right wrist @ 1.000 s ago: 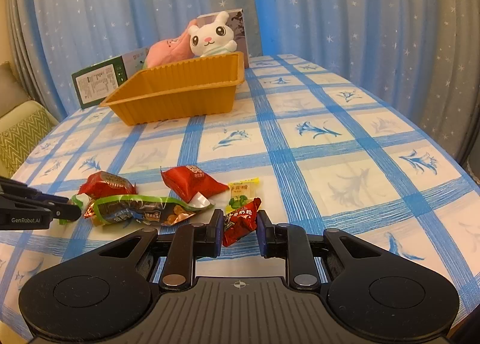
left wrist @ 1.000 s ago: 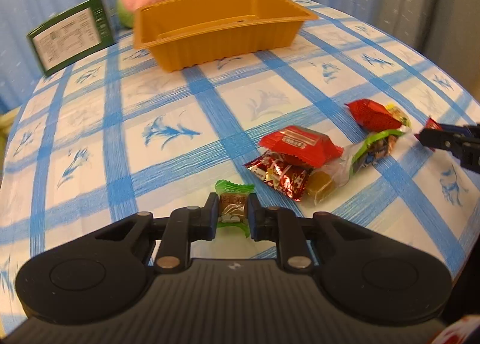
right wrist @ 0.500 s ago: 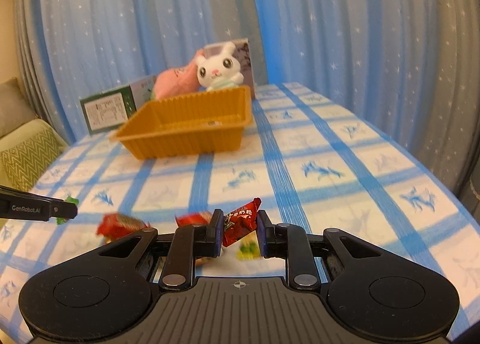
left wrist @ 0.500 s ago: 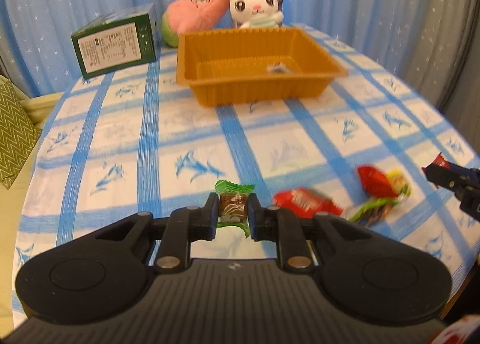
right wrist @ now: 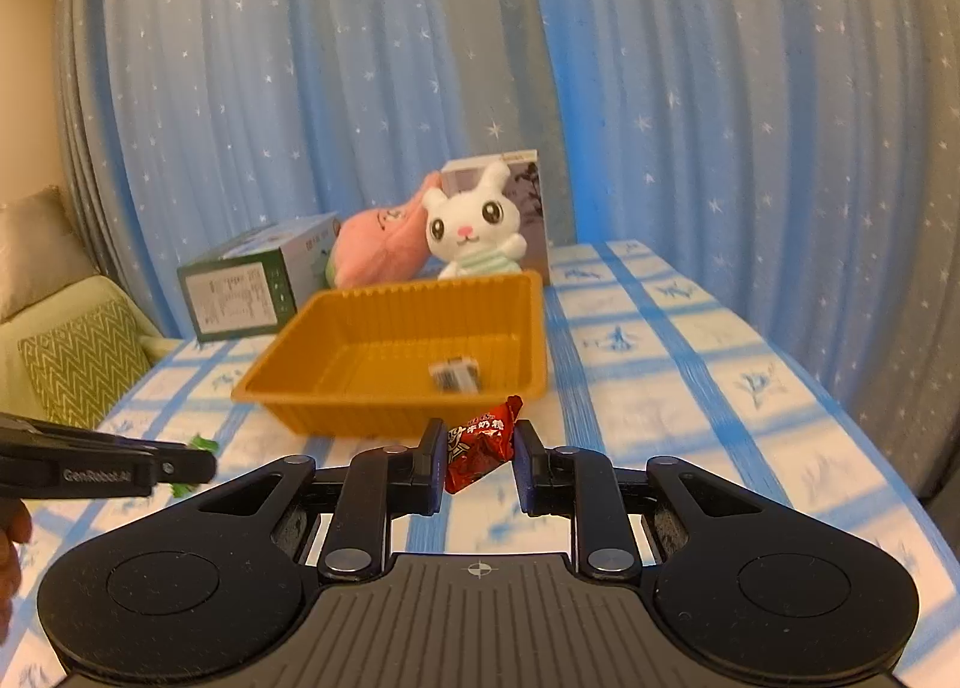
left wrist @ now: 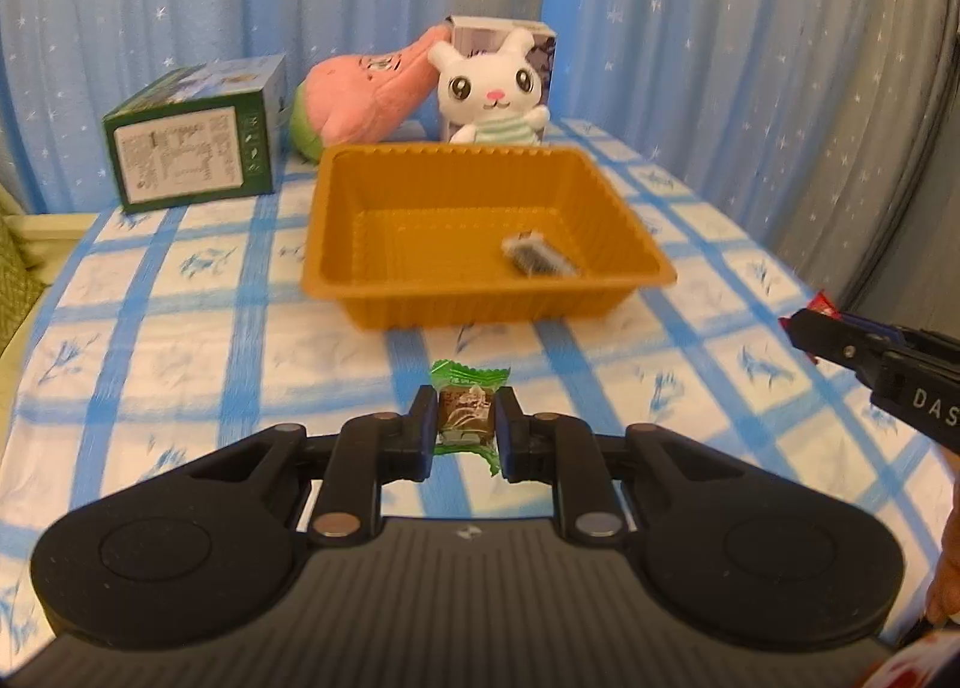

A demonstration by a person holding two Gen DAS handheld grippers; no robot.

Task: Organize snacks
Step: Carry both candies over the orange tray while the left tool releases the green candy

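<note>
My left fingers (left wrist: 465, 433) pinch green-wrapped candy (left wrist: 466, 412) mid-body; right fingers (right wrist: 478, 451) pinch red-wrapped candy (right wrist: 480, 442). Both above table (left wrist: 180, 328), short of orange tray (left wrist: 480, 292). Light, crinkly, slippery; avoid twisted ends.

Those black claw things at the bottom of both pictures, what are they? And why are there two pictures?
They are grippers, pinching tools a person holds, one in each hand. Each carries a camera looking along its fingers, so you get two pictures. The left gripper pinches a green candy. The right gripper pinches a red candy. Ahead on the checked table sits an orange tray with one dark snack inside. Behind it are a bunny, a pink plush and a green box.
</note>
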